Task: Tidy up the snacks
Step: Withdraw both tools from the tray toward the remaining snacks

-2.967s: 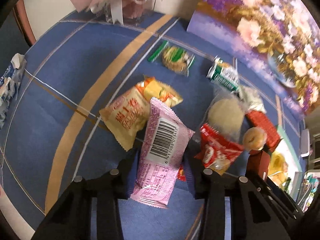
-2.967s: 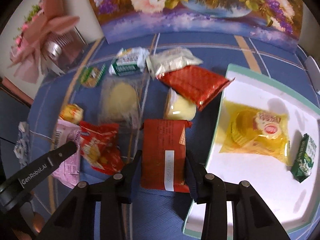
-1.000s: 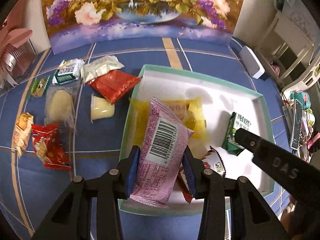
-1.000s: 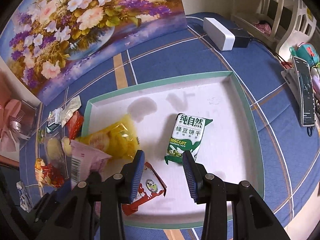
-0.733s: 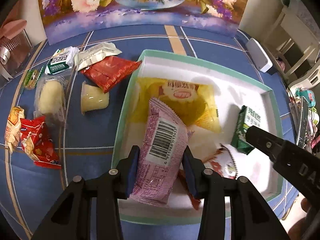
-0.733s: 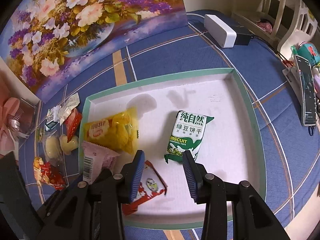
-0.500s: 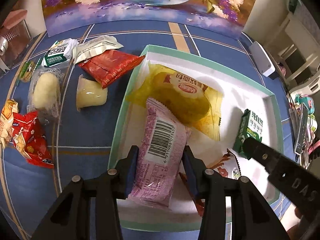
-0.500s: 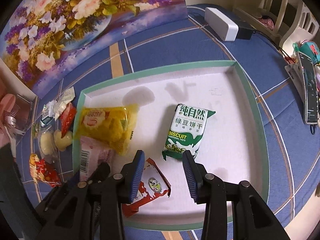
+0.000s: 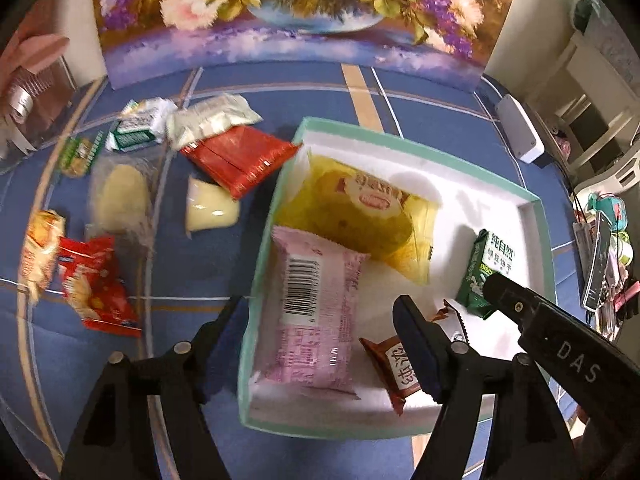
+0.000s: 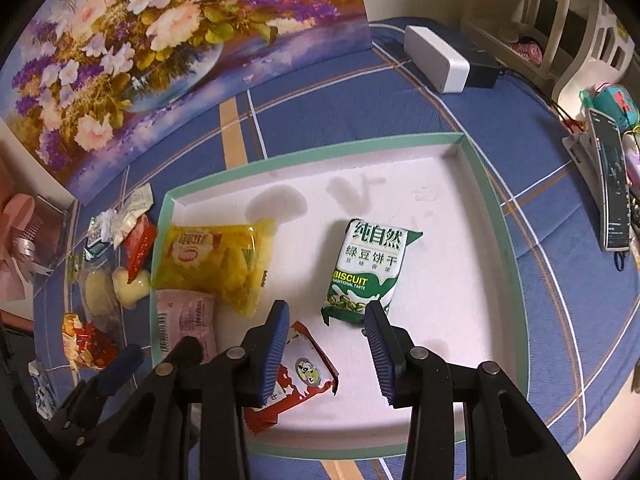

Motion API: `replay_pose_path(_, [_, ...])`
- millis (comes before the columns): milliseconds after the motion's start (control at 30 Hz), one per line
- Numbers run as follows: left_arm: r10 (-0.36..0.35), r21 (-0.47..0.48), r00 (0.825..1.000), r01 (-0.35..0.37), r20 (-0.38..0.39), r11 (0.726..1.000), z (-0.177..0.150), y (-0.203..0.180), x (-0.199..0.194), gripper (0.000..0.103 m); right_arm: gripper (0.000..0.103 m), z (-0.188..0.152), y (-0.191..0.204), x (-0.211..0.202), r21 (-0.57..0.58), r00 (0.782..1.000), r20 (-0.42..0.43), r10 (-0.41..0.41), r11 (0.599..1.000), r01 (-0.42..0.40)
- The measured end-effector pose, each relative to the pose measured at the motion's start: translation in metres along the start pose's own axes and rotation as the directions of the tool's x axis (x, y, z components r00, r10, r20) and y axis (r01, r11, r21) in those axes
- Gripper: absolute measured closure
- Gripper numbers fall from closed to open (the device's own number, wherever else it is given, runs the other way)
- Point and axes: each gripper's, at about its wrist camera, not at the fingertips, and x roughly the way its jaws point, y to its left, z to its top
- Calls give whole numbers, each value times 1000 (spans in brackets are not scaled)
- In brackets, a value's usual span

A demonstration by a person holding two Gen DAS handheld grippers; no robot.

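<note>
A pink barcode packet (image 9: 316, 304) lies flat in the white tray with a mint-green rim (image 9: 400, 132), at its near-left corner. My left gripper (image 9: 322, 308) hangs over it; its jaws are opening and the pads stand clear of the packet on both sides. Also in the tray are a yellow cake packet (image 9: 360, 204), a green biscuit pack (image 10: 368, 268) and a red-brown packet (image 10: 296, 384). My right gripper (image 10: 326, 312) hovers over the tray's front, jaws drawn narrow, nothing between them. Several snacks lie left of the tray, among them a red packet (image 9: 240, 160) and a jelly cup (image 9: 212, 208).
A flower painting (image 9: 280, 8) stands along the back of the blue checked cloth. A white box (image 9: 520, 136) and a phone (image 10: 612, 192) lie to the right of the tray. A pink gift box (image 9: 28, 92) sits at the far left.
My left gripper carried the pink packet over the tray, lowered it and spread its jaws; the packet now lies in the tray. The right gripper stayed put.
</note>
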Motion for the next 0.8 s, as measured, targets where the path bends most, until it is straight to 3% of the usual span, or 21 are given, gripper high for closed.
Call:
replay_pose_path(267, [82,-97,995,-75,61,992,8,28,-21,14,60,-1,4,3,-14,1000,-9,-5,1000,5])
replay_pose_path(300, [85,-116,994,-77,63,990,9,31,-22,12,56,-1,5,4,-15,1000,-9,-4,1000,4])
replay_pose_path(400, [117,-177,989,-99,94,979,12,44,-26,4,23,-2,11,5,-32,1000,-6,-5,999,5])
replay_pose_path(500, [162,-211,981,-136,110,968,13,54,-27,4,20,-3,16,6,-51,1000,-3,2,999,-2])
replay_pose_path(700, [193,-250,973,-157,124,955,14,67,-29,4,0,-5,20,5,-54,1000,9,9,999,-9])
replay_pose_path(800, [198,-258,972,-160,129,953,14,72,-31,4,0,-6,19,3,-37,998,29,48,998,-47])
